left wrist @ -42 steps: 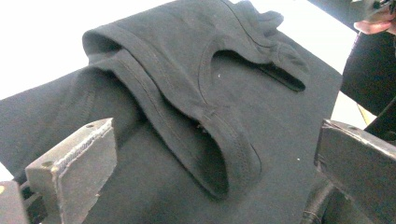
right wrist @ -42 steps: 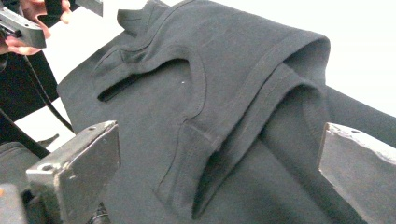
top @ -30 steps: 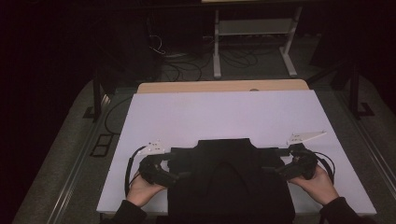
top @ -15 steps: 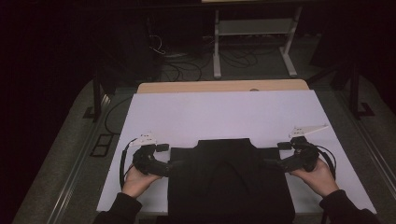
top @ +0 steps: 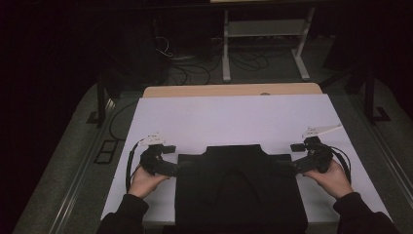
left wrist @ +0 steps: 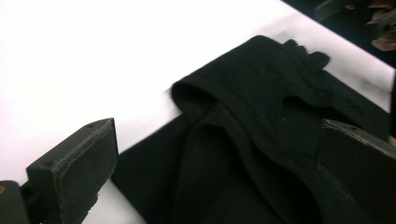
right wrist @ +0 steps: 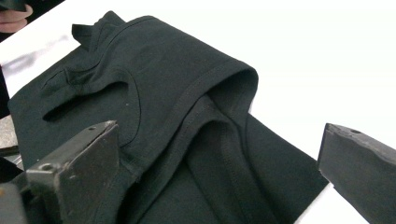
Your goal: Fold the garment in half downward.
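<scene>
Left gripper (top: 171,168): jaws apart, straddling the folded left shoulder of the black garment (top: 238,190).
Right gripper (top: 295,167): jaws apart at the right shoulder fold.
Garment: flat on the white table (top: 234,117), near edge, between both hands.
Risk: jaws may pinch one layer only, so the fold slips open; uneven pulls would skew it.
Hidden: hem cut off below; black folds hard to read from above.

Black shirt (top: 238,190) cut off by the high view's bottom edge, lower hem unseen. Tips of left tool (top: 176,168) and right tool (top: 288,168) lost against dark cloth there; contact impossible to tell.
</scene>
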Demonstrator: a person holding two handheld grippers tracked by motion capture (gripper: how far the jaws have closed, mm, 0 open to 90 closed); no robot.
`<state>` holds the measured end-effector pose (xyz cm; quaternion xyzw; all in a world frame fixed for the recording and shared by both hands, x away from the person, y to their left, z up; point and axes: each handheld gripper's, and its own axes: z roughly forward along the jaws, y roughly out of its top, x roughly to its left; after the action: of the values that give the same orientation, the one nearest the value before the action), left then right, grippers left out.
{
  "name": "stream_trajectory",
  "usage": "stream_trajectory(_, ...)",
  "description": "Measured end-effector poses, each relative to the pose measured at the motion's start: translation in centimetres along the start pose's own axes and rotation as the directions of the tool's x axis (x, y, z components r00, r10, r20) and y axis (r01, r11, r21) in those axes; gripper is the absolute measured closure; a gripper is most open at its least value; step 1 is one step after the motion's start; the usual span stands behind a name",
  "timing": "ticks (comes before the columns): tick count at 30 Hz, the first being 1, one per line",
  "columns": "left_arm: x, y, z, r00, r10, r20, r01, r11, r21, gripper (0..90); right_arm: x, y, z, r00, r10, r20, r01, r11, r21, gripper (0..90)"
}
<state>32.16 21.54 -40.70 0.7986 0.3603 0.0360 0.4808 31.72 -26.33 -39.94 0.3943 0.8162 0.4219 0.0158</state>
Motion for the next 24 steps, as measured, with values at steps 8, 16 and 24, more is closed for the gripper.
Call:
stream_trajectory(8,1.5,0.1,0.5,0.9999,0.007,-0.012,-0.007,0.9999,0.013,0.0,-1.2,0.1,0.8,0.9998,0.001,0.022,-0.001,1.0,0.018,0.0)
stream_trajectory(16,2.5,-0.1,0.9,1.0,-0.006,0.003,0.006,0.9997,0.024,0.0,-2.5,-0.1,1.3,0.999,0.014,0.043,-0.015,0.999,0.032,0.7)
stream_trajectory(24,3.5,-0.5,1.0,0.9995,-0.03,0.004,0.03,0.9987,0.041,0.0,-3.4,-0.3,1.6,0.9979,0.033,0.056,-0.035,0.999,0.038,0.9)
